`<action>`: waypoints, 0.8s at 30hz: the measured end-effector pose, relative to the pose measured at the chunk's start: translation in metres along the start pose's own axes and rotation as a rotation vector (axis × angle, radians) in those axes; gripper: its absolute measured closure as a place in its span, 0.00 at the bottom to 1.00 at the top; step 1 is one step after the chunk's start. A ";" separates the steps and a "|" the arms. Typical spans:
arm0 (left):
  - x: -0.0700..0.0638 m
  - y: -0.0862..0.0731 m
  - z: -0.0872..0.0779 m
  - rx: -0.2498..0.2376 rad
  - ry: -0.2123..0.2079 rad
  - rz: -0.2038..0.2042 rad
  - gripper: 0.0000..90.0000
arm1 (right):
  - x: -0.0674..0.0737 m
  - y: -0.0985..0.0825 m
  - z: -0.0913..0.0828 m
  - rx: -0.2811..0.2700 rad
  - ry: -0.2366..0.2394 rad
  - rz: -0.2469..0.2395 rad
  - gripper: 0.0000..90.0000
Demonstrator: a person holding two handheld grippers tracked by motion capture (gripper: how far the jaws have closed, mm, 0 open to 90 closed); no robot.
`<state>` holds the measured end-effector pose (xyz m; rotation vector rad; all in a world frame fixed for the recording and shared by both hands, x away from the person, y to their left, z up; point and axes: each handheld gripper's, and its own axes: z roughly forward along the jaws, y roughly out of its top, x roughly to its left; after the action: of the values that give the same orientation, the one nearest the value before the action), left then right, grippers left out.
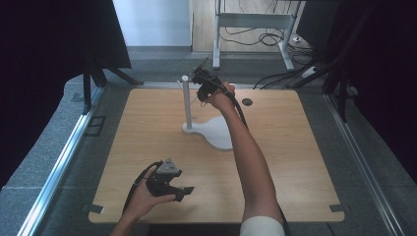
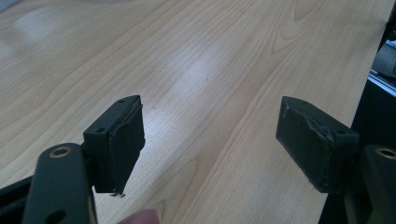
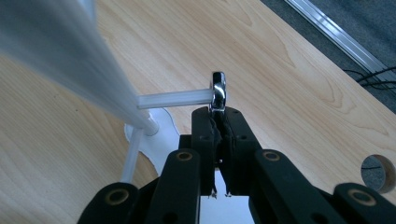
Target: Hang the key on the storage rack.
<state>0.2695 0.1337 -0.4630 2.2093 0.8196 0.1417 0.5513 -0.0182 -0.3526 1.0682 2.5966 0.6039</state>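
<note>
A: How do the arms sit?

B: In the high view the right arm stretches far across the table [image 1: 295,147], the hand raised at the top of the white stand [image 1: 209,129], with the right gripper [image 1: 202,78] up beside the stand's post [image 1: 187,101]. The left hand [image 1: 142,199] rests low near the table's near edge, its left gripper [image 1: 183,191] pointing to the right over bare wood.

A: And the jaws?

B: The right gripper's jaws are pressed together on a small shiny metal ring [image 3: 218,91], pinching its lower edge. In the left gripper view the left gripper's jaws stand spread wide, with nothing between them but wood grain.

A: What does the ring look like, and where is it?

B: Chrome, bright, seen almost edge-on (so its full outline is hard to judge). It sits at the tip of a thin white peg [image 3: 175,99] that juts sideways from the post, above the stand's flat curved base.

A: Anything unclear?

B: Whether the ring is threaded on the peg or only touching its end, I cannot tell. The post in the right gripper view is a close blur, and in the high view the ring is too small to make out
</note>
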 end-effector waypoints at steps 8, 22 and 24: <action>-0.002 0.000 0.000 -0.001 0.002 0.000 0.27 | 0.010 -0.003 -0.001 -0.003 0.004 -0.001 0.93; -0.003 0.000 0.006 0.022 0.004 0.014 0.27 | 0.024 -0.022 -0.012 -0.047 0.090 -0.020 0.75; -0.004 0.001 0.007 0.024 0.003 0.016 0.27 | 0.026 -0.027 -0.019 -0.060 0.092 -0.018 0.73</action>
<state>0.2687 0.1264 -0.4666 2.2387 0.8091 0.1437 0.5092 -0.0223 -0.3510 1.0201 2.6450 0.7383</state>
